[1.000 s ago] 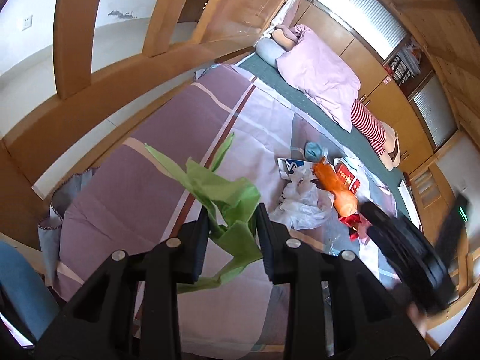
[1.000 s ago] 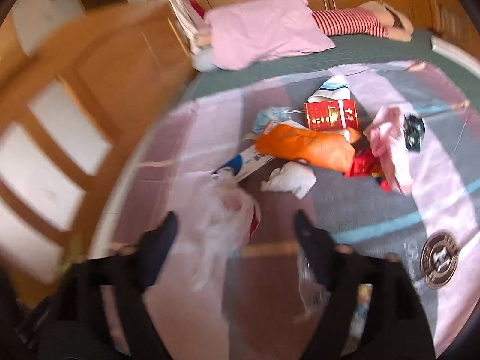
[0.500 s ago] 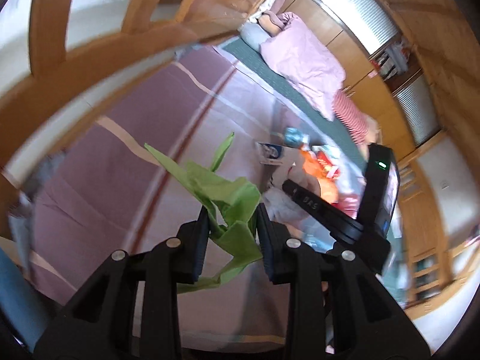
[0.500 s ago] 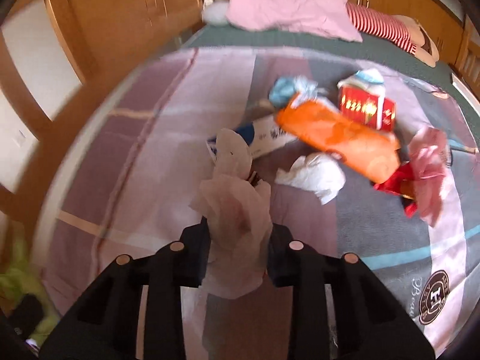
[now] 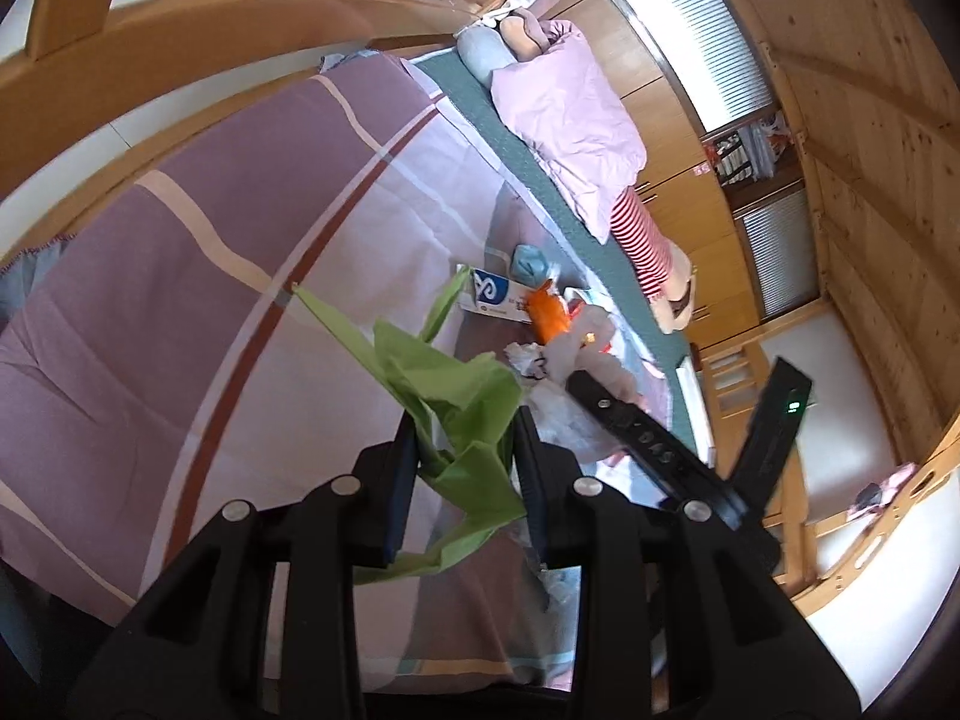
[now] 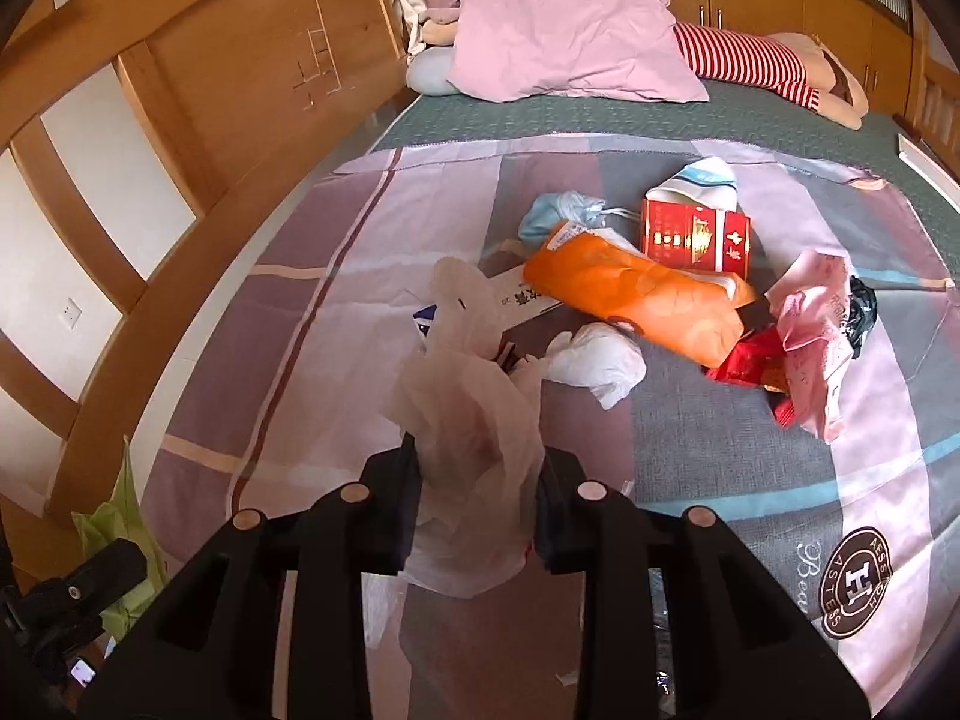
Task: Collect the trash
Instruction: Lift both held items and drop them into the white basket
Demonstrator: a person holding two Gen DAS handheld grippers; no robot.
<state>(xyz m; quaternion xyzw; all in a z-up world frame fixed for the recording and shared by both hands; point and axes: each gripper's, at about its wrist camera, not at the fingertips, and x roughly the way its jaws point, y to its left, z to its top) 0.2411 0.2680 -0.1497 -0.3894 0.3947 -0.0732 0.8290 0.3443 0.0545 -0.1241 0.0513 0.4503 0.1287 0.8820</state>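
While left tool (image 5: 462,468) pinches green bag (image 5: 462,396), right tool (image 6: 477,480) apparently clamps white bag (image 6: 474,420).

Trash-strewn striped sheet (image 6: 288,324) on bed (image 6: 540,111)

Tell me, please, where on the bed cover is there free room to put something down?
The purple striped part of the cover, between the wooden frame and the white bag, is bare. So is the grey and pink strip before the logo. The middle is crowded: orange pack, red box, tissue, pink bag.
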